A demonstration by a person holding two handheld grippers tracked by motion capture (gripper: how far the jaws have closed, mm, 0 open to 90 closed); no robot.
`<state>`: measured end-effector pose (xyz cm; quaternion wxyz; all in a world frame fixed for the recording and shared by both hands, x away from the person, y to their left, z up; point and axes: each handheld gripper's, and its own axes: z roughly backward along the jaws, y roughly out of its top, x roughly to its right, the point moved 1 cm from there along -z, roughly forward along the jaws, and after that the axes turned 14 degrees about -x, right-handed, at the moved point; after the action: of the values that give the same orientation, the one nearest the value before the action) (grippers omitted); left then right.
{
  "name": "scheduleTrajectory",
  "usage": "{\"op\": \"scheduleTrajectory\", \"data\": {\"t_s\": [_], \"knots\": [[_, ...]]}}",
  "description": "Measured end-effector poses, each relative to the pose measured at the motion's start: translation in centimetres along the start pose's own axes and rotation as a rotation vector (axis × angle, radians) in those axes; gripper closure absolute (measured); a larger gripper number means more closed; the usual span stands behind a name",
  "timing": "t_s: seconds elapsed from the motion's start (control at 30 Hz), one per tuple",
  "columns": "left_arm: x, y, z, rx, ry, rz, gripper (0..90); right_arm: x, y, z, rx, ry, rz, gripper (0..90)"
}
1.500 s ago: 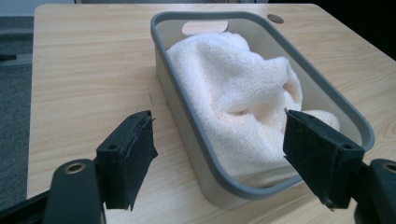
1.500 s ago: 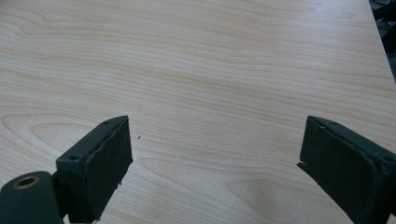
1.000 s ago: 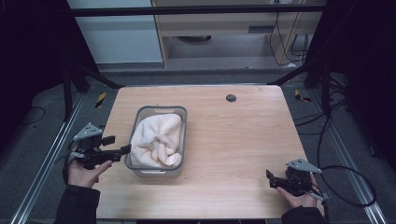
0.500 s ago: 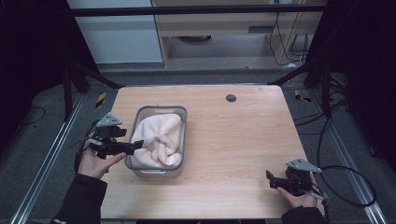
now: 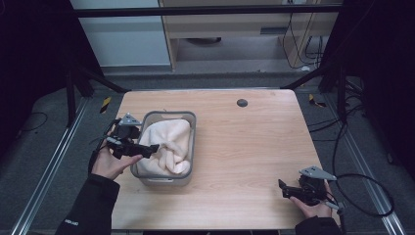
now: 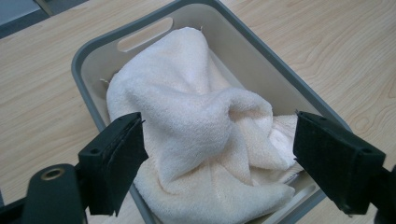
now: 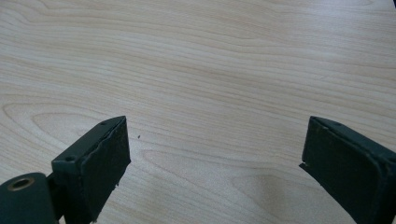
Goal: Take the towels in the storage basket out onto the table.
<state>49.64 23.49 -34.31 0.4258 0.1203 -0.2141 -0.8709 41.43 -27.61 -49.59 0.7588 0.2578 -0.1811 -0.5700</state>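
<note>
A cream towel [image 5: 169, 144] lies bunched up in a grey plastic basket [image 5: 169, 114] on the left half of the wooden table [image 5: 244, 142]. My left gripper [image 5: 147, 148] hovers over the basket's left rim and points across the towel. Its jaws have just been opening; in the left gripper view they stand wide apart [image 6: 219, 135] above the towel [image 6: 196, 121] and the basket [image 6: 79, 56], and the pads press on nothing. My right gripper [image 5: 282, 188] rests near the front right corner, open, with bare wood between its jaws [image 7: 215, 140].
A small dark round spot [image 5: 242, 103] marks the table's far middle. Bare wood stretches between the basket and my right hand. Cables [image 5: 362, 181] trail off the right side over the floor. Metal rails [image 5: 44, 166] run along the left.
My left hand has moved right, from beside the table edge to over the basket's left rim, and its jaws have spread wider. The right hand has kept still.
</note>
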Motion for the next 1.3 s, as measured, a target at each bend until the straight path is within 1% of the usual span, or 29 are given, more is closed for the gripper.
{"op": "scheduleTrajectory", "data": {"t_s": [0.13,0.2,0.23,0.33,0.37,0.43,0.5,0.67,0.7,0.77,0.8,1.03,1.07,1.23,1.27,1.3], "knots": [[0.2,0.5,-0.5,-0.017,0.007,-0.010,15.0,0.0,0.0,0.0,-0.001,0.002,0.002,7.6],[0.3,0.8,-0.8,-0.029,0.009,-0.020,14.6,0.0,0.0,-0.1,-0.002,0.003,0.000,7.5],[0.4,0.9,-0.9,-0.028,0.008,-0.019,14.3,0.0,0.0,-0.1,-0.003,0.004,0.000,7.4],[0.6,1.5,-1.5,-0.053,0.017,-0.030,13.2,0.1,-0.1,-0.1,-0.009,0.007,-0.001,7.3],[0.6,1.5,-1.5,-0.053,0.017,-0.030,13.0,0.1,-0.1,-0.1,-0.009,0.007,-0.001,7.3],[0.7,1.8,-1.8,-0.069,0.018,-0.041,12.6,0.1,0.0,-0.1,-0.008,0.009,0.003,7.3],[0.7,1.9,-1.9,-0.070,0.019,-0.038,12.1,0.1,0.0,-0.1,-0.010,0.010,0.001,7.3],[0.8,2.3,-2.9,-0.107,0.020,-0.042,10.4,0.1,0.0,-0.2,-0.017,0.014,0.003,7.2],[0.8,2.3,-2.9,-0.107,0.020,-0.042,10.0,0.1,0.0,-0.3,-0.018,0.012,0.005,7.1],[0.9,2.5,-3.2,-0.117,0.024,-0.050,9.3,0.0,0.0,-0.3,-0.022,0.018,0.001,7.0],[1.1,2.6,-3.6,-0.130,0.029,-0.059,9.0,0.0,0.0,-0.3,-0.023,0.017,0.003,7.0],[1.0,2.7,-4.5,-0.162,0.039,-0.054,8.3,0.0,0.0,-0.4,-0.030,0.022,0.012,6.8],[0.9,2.7,-4.8,-0.175,0.042,-0.055,8.2,0.0,0.0,-0.4,-0.036,0.019,0.016,6.7],[0.7,2.6,-5.5,-0.201,0.041,-0.046,7.8,-0.1,0.0,-0.5,-0.041,0.025,0.014,6.6],[0.6,2.5,-5.8,-0.216,0.045,-0.044,7.5,-0.1,0.0,-0.5,-0.041,0.024,0.015,6.4],[0.6,2.5,-5.8,-0.216,0.045,-0.044,7.3,-0.1,0.0,-0.5,-0.041,0.024,0.015,6.4]]}}
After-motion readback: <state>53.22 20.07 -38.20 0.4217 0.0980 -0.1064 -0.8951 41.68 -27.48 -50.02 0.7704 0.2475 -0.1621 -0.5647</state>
